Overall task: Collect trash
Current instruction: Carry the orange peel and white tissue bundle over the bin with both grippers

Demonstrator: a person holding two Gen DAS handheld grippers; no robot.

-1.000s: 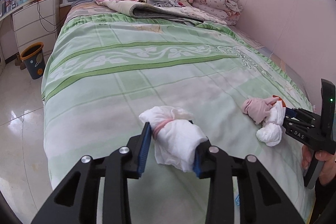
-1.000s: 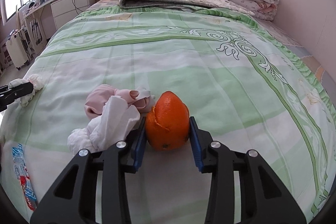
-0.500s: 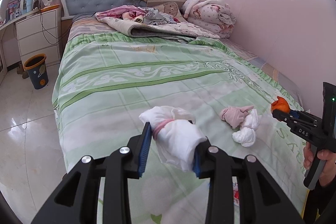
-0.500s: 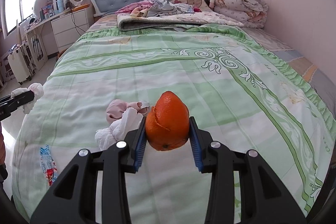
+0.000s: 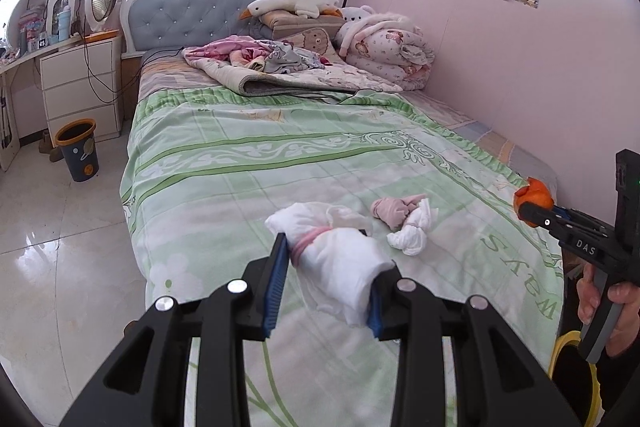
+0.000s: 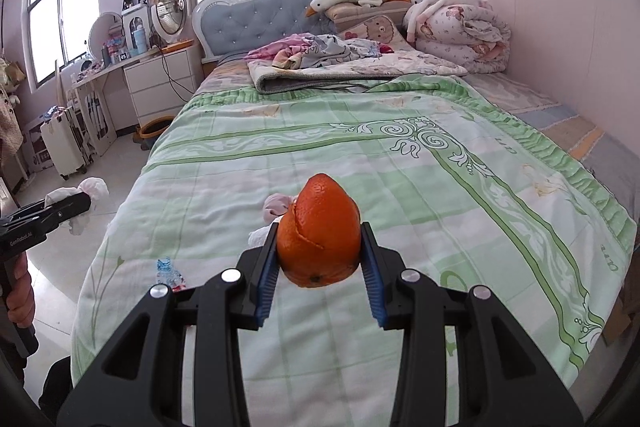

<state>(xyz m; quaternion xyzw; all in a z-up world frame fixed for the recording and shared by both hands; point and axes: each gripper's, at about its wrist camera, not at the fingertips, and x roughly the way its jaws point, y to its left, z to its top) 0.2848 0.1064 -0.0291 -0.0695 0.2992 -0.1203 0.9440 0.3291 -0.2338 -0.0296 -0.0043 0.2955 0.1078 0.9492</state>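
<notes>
My left gripper [image 5: 326, 281] is shut on a white tissue wad [image 5: 340, 261] tied with a pink band, held above the foot of the bed. My right gripper [image 6: 320, 261] is shut on an orange peel [image 6: 318, 233], also raised above the bed; the peel shows in the left wrist view [image 5: 534, 201] too. A pink and white tissue clump [image 5: 402, 223] lies on the green bedspread [image 5: 280, 163]. A small blue wrapper [image 6: 168, 269] lies near the bed's left front edge. The left gripper with its wad shows at the left in the right wrist view [image 6: 80, 201].
A dark bin with an orange rim [image 5: 78, 151] stands on the floor by the white drawers [image 5: 82, 91]. A yellow-rimmed bin [image 5: 574, 375] is at the bed's foot, right. Blankets and pillows [image 5: 304, 63] fill the head of the bed. A suitcase [image 6: 64, 143] stands left.
Both grippers have lifted and pulled back from the bed with their loads. The tissue clump and wrapper stay on the bedspread, now farther off.
</notes>
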